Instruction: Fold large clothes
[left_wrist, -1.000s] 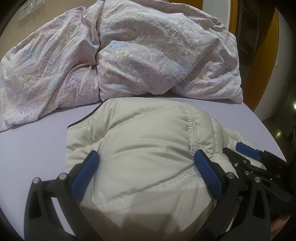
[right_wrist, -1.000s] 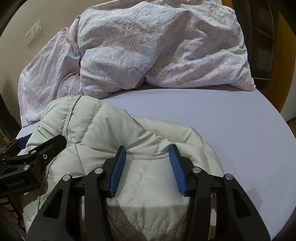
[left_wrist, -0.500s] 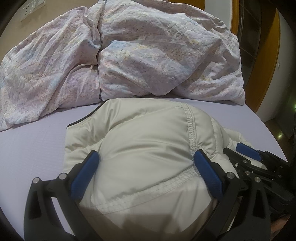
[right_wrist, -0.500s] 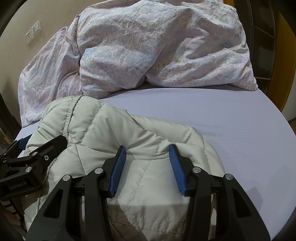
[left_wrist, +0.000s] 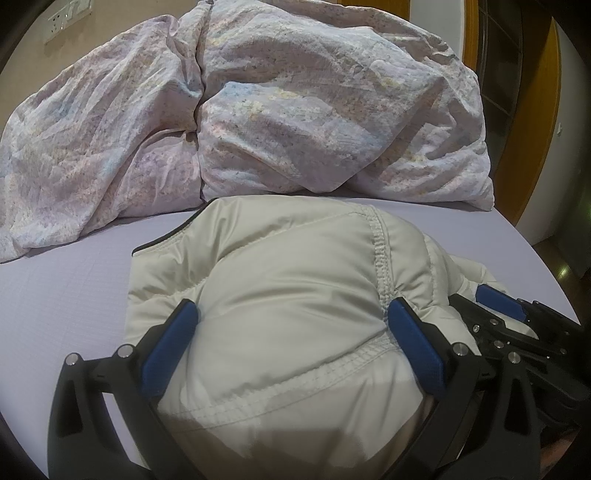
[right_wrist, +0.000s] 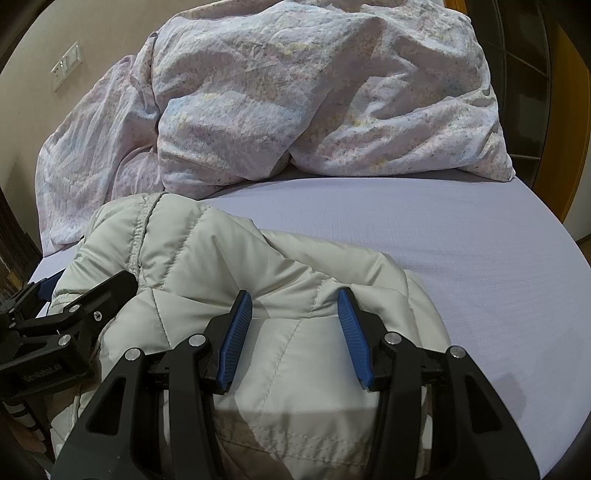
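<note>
A: Left wrist view first. Where is the jacket?

B: The cream padded jacket (left_wrist: 295, 314) lies bundled on the lilac bed (left_wrist: 66, 302), near its front edge, with the crumpled duvet (left_wrist: 258, 118) heaped well behind it. The left claw (left_wrist: 291, 328) has its blue pads wide apart, straddling a puffy hump of the jacket; both pads touch the fabric at the sides, but nothing is pinched.

A: And the right wrist view?

B: The right claw (right_wrist: 295, 332) is likewise spread, narrower, resting over the jacket (right_wrist: 288, 369) near a stitched hem. The left claw (right_wrist: 62, 325) shows at the jacket's left side.

A: So how to do this step well?

B: I'd judge the fold is partly made and being pressed flat. Padded cloth springs back, so press down evenly with both claws. To lift next, grip a seam or hem, not the slick puffed panel, and keep both sides level.
</note>
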